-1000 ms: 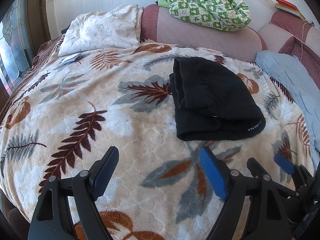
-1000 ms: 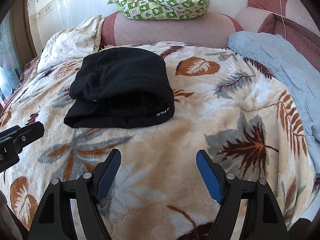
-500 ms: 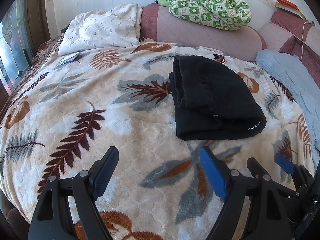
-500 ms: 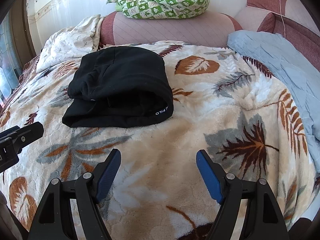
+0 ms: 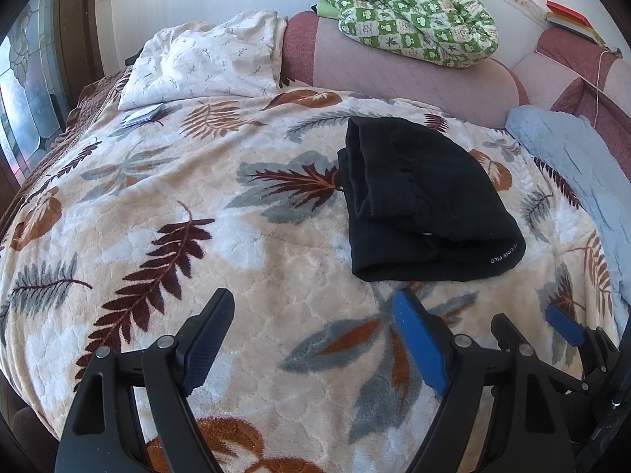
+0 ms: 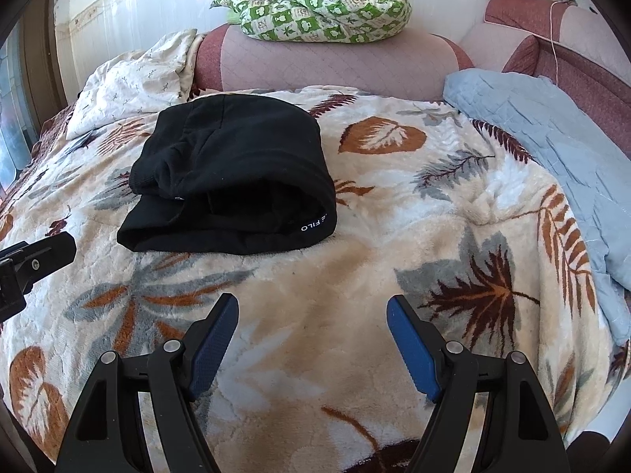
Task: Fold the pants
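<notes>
Right wrist view: folded black fleece pants (image 6: 232,175) lie on leaf-print blanket (image 6: 394,236) at approx 11 o'clock, long axis w/ depth; right gripper (image 6: 311,339) nearer, left gripper (image 5: 311,341) too gapes empty.

Side-by-side views, shared pants (image 5: 426,201) ahead

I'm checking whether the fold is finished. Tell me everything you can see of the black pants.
The black pants lie folded into a compact, layered bundle on the leaf-patterned blanket, nearer the headboard than the grippers. The fabric looks soft, thick and knit. A rounded fold faces the cameras, with small white lettering at its right corner. A ribbed edge shows on the left. Only the blanket touches them; both grippers are open and apart from them.
</notes>
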Tool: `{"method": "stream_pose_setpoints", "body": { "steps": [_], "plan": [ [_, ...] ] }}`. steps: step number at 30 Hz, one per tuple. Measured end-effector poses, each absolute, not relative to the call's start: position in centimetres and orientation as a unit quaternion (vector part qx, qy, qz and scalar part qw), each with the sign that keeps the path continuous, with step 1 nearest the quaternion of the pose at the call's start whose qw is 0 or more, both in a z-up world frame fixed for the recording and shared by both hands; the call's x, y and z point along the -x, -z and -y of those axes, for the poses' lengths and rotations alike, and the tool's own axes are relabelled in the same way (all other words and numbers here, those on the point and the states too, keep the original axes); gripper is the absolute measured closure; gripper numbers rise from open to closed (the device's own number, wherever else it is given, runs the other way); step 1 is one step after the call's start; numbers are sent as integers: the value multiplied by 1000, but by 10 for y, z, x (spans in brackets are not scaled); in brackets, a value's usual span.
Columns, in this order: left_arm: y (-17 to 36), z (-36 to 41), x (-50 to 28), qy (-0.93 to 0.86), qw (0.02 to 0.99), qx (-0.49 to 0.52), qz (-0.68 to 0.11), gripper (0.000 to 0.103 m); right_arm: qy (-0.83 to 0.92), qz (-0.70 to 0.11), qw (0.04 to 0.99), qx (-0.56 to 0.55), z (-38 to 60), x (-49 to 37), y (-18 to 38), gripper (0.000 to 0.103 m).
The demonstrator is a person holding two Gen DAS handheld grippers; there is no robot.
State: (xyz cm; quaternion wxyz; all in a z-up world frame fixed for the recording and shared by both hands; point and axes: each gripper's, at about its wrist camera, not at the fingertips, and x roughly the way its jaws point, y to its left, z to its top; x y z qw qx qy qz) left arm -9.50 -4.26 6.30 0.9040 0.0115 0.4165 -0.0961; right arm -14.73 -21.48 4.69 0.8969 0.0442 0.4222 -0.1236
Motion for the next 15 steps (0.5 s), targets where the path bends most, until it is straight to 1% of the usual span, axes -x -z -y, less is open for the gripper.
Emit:
{"method": "stream_pose_setpoints", "body": {
  "steps": [8, 15],
  "plan": [
    [-64, 48, 99, 99, 905, -22, -412, 20, 131, -412, 902, -20, 210, 149, -52, 21],
    [-64, 48, 99, 99, 905, -23, -413, 20, 133, -414, 900, -22, 210, 149, -52, 21]
  ]
}}
